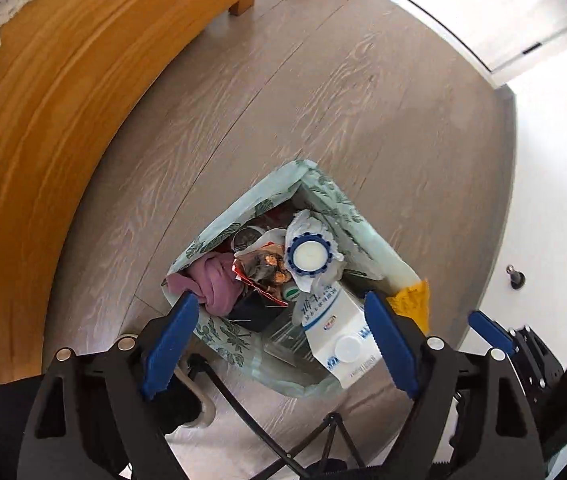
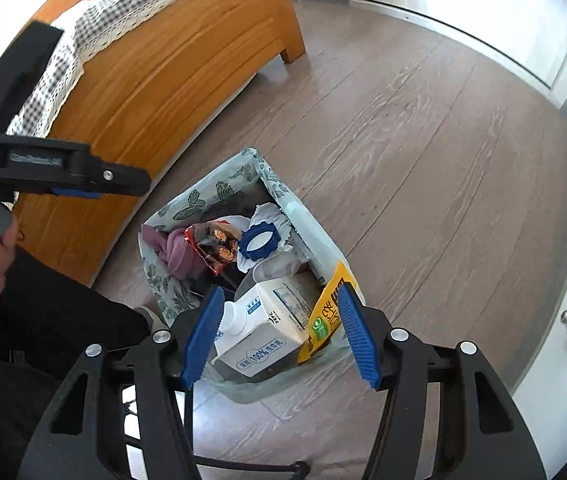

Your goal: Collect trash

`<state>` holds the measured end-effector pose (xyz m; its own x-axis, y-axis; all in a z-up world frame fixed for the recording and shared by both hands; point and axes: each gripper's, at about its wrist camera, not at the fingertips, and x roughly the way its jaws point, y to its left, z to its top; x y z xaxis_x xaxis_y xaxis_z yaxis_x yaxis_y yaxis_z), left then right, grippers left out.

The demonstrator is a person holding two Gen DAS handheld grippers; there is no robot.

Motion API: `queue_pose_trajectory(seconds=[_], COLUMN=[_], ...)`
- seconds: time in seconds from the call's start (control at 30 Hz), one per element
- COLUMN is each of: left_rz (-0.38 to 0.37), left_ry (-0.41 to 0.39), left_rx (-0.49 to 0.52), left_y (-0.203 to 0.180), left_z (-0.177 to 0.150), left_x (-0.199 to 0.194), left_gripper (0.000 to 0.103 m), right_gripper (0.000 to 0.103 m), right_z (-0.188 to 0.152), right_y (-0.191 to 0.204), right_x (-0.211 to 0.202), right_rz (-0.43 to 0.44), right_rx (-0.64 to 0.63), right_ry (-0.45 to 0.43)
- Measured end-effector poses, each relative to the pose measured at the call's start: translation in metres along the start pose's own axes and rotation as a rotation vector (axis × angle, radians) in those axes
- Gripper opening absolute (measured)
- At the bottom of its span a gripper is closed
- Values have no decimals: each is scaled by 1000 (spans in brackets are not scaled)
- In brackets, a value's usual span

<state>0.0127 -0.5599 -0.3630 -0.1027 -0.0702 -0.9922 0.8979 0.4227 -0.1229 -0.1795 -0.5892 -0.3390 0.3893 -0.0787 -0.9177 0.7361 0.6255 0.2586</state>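
1. Far left: wooden bed frame (image 1: 43,128) w/ checked cloth (image 2: 63,44).
2. Left claw (image 1: 279,340) wide, empty, above bin (image 1: 323,188) on the floor.
3. Bin: purple cloth (image 1: 215,280), snack wrapper (image 1: 263,268), blue lid (image 1: 308,256), milk carton (image 1: 339,328) at near-right.
4. Right claw (image 2: 279,336) half open, nothing gripped, over carton.

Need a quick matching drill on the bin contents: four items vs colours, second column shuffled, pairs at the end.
Items:
1. milk carton
2. crumpled cloth
3. ring-shaped cap
4. flat packet at the bin's edge

Colours:
A. blue
B. yellow
C. white with blue print
D. mauve

Pairs: 1-C, 2-D, 3-A, 4-B
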Motion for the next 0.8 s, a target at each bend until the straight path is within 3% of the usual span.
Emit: queue_pose_trajectory(seconds=[0.2,0.37,0.63,0.8], left_rz=[-22,-18,-37,48], left_ry=[-63,-182,-458,-661], left_rx=[15,10,-42,-98], left_y=[0,11,46,79], left_z=[-10,-21,-52,-97], left_x=[-37,-82,-194,-272], left_gripper=[82,82,82,82], right_gripper=[57,57,60,62], right_z=[8,20,59,84], right_y=[11,29,89,152], right_x=[-20,-49,-115,-166], right_rz=[-23,-51,-85,-56], right_rx=[-33,-77,-195,-324], right_ry=[-34,-100,-264,-400])
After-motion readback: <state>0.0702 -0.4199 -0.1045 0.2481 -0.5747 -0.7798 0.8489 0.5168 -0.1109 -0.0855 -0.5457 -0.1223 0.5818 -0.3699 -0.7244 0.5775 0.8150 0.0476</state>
